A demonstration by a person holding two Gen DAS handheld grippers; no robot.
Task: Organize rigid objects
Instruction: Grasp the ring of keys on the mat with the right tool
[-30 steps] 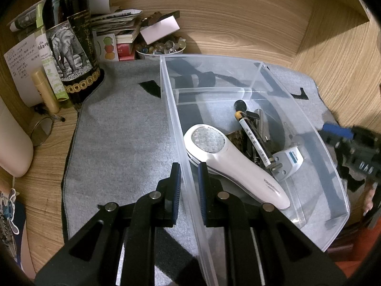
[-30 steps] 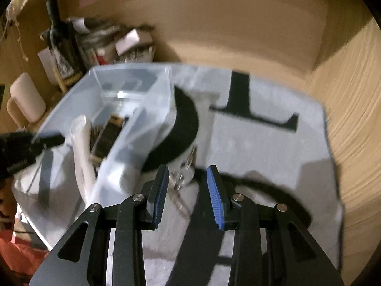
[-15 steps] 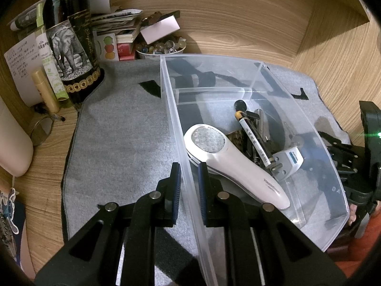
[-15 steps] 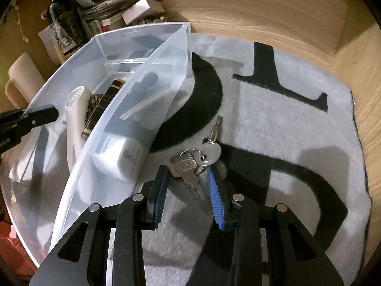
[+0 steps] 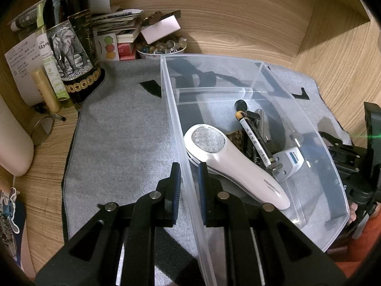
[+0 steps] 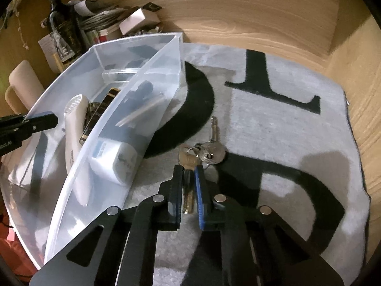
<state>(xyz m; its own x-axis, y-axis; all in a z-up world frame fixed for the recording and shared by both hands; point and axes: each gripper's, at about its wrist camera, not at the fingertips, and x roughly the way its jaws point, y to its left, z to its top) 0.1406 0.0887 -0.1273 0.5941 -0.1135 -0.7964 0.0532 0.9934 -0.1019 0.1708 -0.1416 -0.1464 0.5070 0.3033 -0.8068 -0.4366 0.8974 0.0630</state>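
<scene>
A clear plastic bin [image 5: 307,128] stands on a grey mat [image 5: 123,143]. Inside lie a white handheld device [image 5: 228,159], a pen [image 5: 256,140], a white plug adapter [image 5: 289,162] and dark small items. My left gripper [image 5: 189,176] is shut on the bin's left wall. In the right wrist view the bin [image 6: 133,95] is at the left, and a bunch of keys [image 6: 204,152] lies on the mat [image 6: 273,131] beside it. My right gripper [image 6: 189,181] is shut on one key's blade, the key ring just beyond the fingertips.
A dark wine bottle [image 5: 71,35], tubes, papers, boxes and a bowl of stones [image 5: 162,47] crowd the back left corner. Wooden walls enclose the back and right. A cream cylinder [image 5: 12,143] sits at the left. The right gripper shows past the bin's right wall [image 5: 357,162].
My right gripper moved down to the keys and closed on one key. My left gripper stayed clamped on the bin wall.
</scene>
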